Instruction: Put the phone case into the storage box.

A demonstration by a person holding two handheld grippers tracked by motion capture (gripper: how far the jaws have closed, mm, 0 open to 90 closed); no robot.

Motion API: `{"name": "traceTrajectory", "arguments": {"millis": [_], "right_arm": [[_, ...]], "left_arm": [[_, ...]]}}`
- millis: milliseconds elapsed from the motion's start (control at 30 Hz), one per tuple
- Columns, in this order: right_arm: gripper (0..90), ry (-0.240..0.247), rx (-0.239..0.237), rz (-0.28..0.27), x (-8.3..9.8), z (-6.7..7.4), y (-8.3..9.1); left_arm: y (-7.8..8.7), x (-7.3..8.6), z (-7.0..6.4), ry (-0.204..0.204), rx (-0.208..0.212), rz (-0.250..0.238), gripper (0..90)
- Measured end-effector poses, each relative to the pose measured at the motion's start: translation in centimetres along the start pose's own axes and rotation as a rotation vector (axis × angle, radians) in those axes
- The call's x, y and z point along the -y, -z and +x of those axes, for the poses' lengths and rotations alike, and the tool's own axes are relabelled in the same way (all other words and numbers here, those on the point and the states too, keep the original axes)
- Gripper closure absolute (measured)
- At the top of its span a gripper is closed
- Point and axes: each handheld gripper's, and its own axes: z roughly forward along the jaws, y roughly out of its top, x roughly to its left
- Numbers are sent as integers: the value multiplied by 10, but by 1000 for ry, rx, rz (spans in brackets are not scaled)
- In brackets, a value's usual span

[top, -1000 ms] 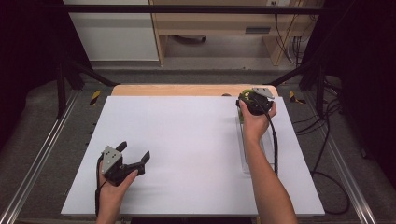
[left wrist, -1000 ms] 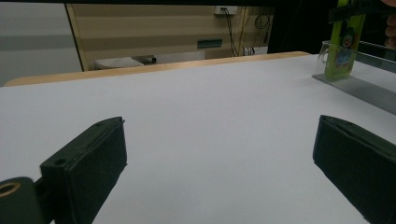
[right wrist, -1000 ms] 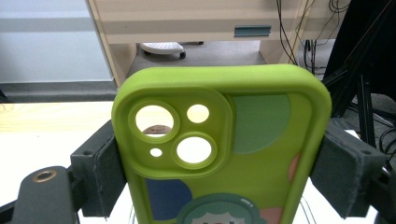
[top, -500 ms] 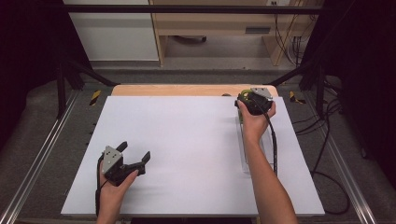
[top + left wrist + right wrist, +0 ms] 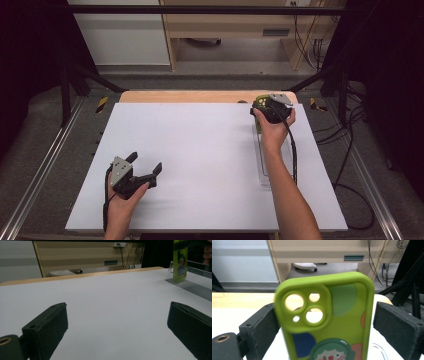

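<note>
A lime-green phone case (image 5: 324, 320) with camera cut-outs and a clown picture stands upright at the far end of a clear acrylic stand (image 5: 265, 167) on the right of the white table. My right gripper (image 5: 268, 107) is at the case, and its jaws have just been opening. The case (image 5: 258, 103) stands between them with a gap at the right pad (image 5: 397, 325), so the right gripper (image 5: 324, 327) is open. My left gripper (image 5: 146, 161) rests near the front left, open and with nothing between its pads. From the left gripper (image 5: 117, 322), the case (image 5: 180, 262) shows far right.
The white tabletop (image 5: 210, 145) has a wooden strip (image 5: 190, 96) along its far edge. Metal rails (image 5: 45, 165) run along both sides. Cabinets and cables stand beyond the table. The right gripper's cable (image 5: 294, 150) trails along the forearm.
</note>
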Motion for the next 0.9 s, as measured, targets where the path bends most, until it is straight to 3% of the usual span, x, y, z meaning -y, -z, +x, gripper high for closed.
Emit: {"name": "traceTrajectory", "arguments": {"millis": [467,900], "right_arm": [[82,12,-7,-3,-2,-2,3],[66,2,-24,6,-7,-9,12]], "left_arm": [[0,1,1,9,-2,2,29],[0,1,-2,-9,0,4,27]]}}
